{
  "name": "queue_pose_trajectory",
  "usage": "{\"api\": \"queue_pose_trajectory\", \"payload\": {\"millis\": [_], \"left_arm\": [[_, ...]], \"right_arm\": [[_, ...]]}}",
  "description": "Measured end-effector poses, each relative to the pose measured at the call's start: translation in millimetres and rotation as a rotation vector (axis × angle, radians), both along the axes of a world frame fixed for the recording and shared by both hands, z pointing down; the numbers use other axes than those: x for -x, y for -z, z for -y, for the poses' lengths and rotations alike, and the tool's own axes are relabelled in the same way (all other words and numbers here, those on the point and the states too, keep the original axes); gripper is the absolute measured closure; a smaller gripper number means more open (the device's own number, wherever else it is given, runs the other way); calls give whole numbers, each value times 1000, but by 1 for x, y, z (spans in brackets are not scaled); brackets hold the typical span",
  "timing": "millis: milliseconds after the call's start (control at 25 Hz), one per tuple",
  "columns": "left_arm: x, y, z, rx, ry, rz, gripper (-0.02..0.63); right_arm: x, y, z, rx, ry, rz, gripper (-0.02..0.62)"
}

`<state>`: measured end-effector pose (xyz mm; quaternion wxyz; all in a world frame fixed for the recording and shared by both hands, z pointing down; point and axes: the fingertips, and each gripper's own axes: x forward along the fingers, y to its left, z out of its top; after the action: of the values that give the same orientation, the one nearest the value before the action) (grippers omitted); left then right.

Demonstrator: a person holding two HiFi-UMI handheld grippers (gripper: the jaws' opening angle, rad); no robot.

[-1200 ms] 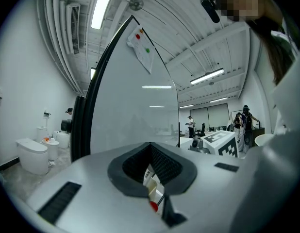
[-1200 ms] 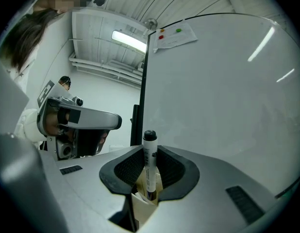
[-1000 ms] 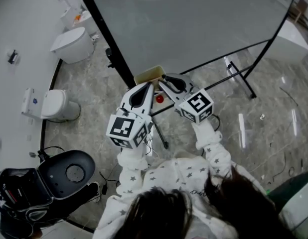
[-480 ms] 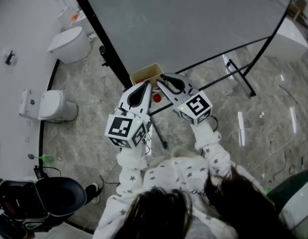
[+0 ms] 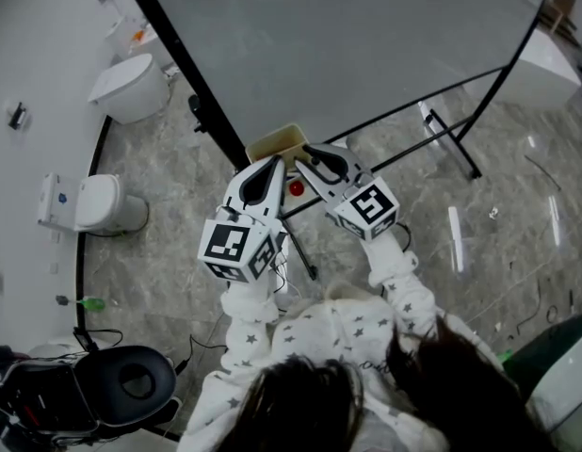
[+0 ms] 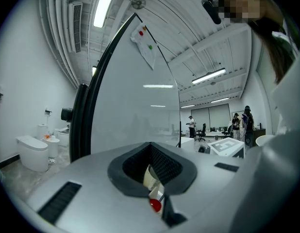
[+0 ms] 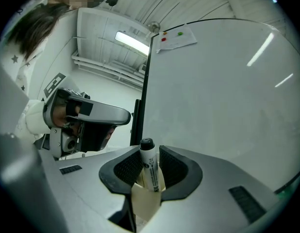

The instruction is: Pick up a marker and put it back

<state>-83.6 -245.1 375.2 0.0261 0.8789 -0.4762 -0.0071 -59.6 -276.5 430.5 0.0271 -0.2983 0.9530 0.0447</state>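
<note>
1. Currently the left gripper has its jaws slightly apart and empty; through the gap, a beige holder, with a red cap at 6 o'clock.
2. Right gripper clamps the black-capped marker, upright in the holder.
3. Judgement: grasp stage, not yet lifted. Next: a straight pull toward 12 o'clock, clear of the rim.

Whiteboard, black frame and tan holder bar the way ahead.

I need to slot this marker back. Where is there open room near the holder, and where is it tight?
Open: the whiteboard face above the holder, and its lower edge right of the right gripper. Tight: at the holder, where the left gripper, the red cap and the held marker crowd together.
</note>
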Motion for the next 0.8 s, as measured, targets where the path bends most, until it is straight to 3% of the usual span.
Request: {"api": "queue_pose_trajectory", "payload": {"millis": [600,800], "left_arm": [[-32,40,-27,13,-91,-7,604],[-33,41,-26,2,-98,-11,604]], "right_arm": [[-34,98,-44,-65,-52,36,511],[-33,106,-51,-9,-9,43,512]]}}
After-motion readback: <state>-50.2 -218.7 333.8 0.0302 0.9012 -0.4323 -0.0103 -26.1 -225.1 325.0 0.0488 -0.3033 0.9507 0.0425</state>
